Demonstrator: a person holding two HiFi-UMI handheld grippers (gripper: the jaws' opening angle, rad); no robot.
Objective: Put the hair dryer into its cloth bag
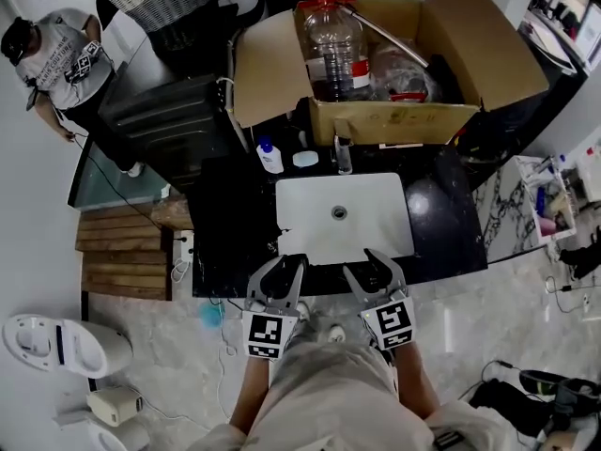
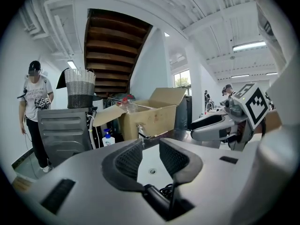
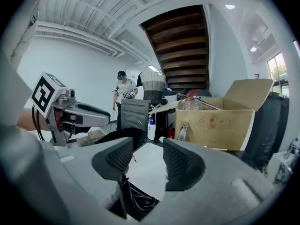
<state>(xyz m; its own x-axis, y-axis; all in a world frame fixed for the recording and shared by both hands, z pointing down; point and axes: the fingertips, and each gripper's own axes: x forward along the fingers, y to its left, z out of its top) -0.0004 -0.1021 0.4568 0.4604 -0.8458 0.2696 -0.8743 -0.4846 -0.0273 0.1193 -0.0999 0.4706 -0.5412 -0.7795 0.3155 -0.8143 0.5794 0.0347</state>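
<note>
In the head view, the left gripper (image 1: pixel 277 275) and the right gripper (image 1: pixel 373 271) are side by side at the near edge of a black surface (image 1: pixel 225 252), both pointing toward a white sink (image 1: pixel 310 205). Behind the sink is an open cardboard box (image 1: pixel 394 120) with a big plastic bottle (image 1: pixel 333 45) inside. To the right of the sink lies a dark rounded shape (image 1: pixel 437 205). I cannot tell if it is the hair dryer, its bag, or neither.

In the left gripper view, the jaws are spread and between them only the sink is visible. They hold nothing.

In the right gripper view, the jaws are also apart and empty. A dark soft heap (image 3: pixel 115 136) lies on the surface just left of the sink. It may be the cloth bag, but this is not sure.

I judge the task is at its very beginning, the approach: nothing is grasped. The next move requires first finding the hair dryer, which no view shows clearly, then reaching over the surface and closing one pair of jaws on it.
</note>
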